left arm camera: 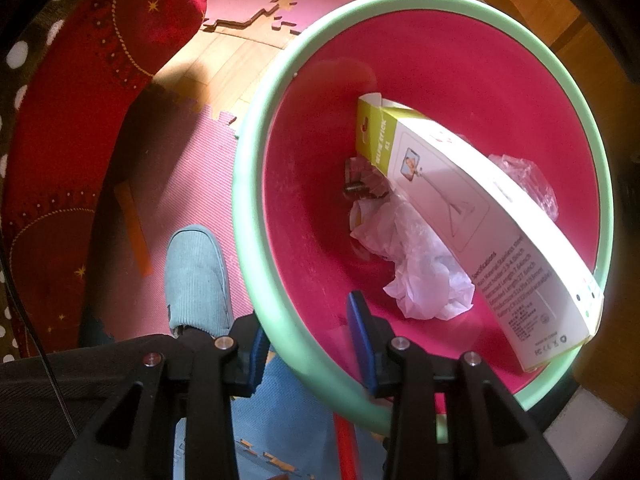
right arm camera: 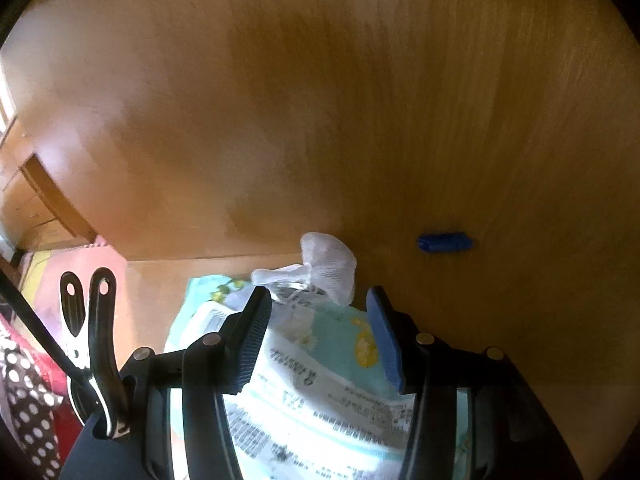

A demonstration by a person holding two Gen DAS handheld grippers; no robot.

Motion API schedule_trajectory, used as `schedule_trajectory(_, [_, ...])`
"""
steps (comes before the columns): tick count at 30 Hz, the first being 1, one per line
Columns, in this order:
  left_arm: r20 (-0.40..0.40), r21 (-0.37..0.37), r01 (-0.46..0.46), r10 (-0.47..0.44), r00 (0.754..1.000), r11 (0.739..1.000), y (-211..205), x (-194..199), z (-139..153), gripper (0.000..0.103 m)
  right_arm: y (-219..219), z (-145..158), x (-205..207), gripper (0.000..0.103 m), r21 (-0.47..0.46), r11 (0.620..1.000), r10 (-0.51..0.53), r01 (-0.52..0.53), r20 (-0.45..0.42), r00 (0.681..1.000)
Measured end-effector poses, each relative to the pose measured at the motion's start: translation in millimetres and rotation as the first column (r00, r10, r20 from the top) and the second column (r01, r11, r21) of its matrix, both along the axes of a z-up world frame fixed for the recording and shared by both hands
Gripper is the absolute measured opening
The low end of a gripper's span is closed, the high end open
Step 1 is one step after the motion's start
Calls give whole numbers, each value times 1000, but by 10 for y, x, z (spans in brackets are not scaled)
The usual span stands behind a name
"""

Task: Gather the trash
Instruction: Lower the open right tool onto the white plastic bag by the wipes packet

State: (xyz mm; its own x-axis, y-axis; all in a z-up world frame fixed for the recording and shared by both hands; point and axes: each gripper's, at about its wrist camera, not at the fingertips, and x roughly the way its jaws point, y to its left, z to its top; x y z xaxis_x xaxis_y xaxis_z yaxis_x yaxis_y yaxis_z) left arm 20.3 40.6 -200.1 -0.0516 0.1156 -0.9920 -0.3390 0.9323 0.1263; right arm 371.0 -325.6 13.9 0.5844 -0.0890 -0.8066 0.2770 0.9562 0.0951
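Bucket (left arm camera: 420,4), pink inside with a mint green rim, fills my left wrist view; my left gripper (left arm camera: 310,350) points straight down and clamps that rim, one blue pad outside the wall, one inside. Right gripper (right arm camera: 318,332) tilts down toward a wooden tabletop (right arm camera: 320,100), and its jaws stand apart around a printed plastic packet (right arm camera: 320,380); I can't tell whether the pads actually press it.

Floor under the bucket is wood parquet (left arm camera: 208,68) with pink foam puzzle mats (left arm camera: 188,184) and a blue mat (left arm camera: 280,420) near the gripper. A red cushion with gold stars (left arm camera: 72,92) sits to the left, beside dark polka-dot fabric. One foot in a light blue corduroy slipper (left arm camera: 198,280) stands just beside the bucket, and an orange strip (left arm camera: 134,232) lies on the mat near it.

Trash in the bucket: a long white and lime box (left arm camera: 480,216) leans from the bottom up to the rim, with crumpled white paper (left arm camera: 416,264) under it and clear plastic film (left arm camera: 524,180) behind. Box text reads "SELFIE STICK" and "Specifications"; the finer lines are too small to read.

Right view also shows a white crumpled wad (right arm camera: 330,264) past the packet and a small blue ribbed piece (right arm camera: 444,242) on the table. A black clip (right arm camera: 90,328) sits on the rig's left. Packet print is blurred, unreadable.
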Motion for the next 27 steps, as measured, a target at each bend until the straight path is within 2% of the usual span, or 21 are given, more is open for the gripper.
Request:
schedule_trajectory(11, [-1, -1, -1, 1, 1000, 1000, 5, 10, -9, 38, 20, -116, 274, 51, -11, 999, -33, 33, -28, 999])
schedule_trajectory(16, [-1, -1, -1, 1, 1000, 1000, 6, 9, -5, 38, -61, -180, 315, 51, 23, 997, -75, 76, -38, 996])
schedule_trajectory(27, [0, 0, 0, 0, 1000, 1000, 11, 3, -12, 38, -50, -263, 428, 51, 12, 994, -104, 105, -89, 991])
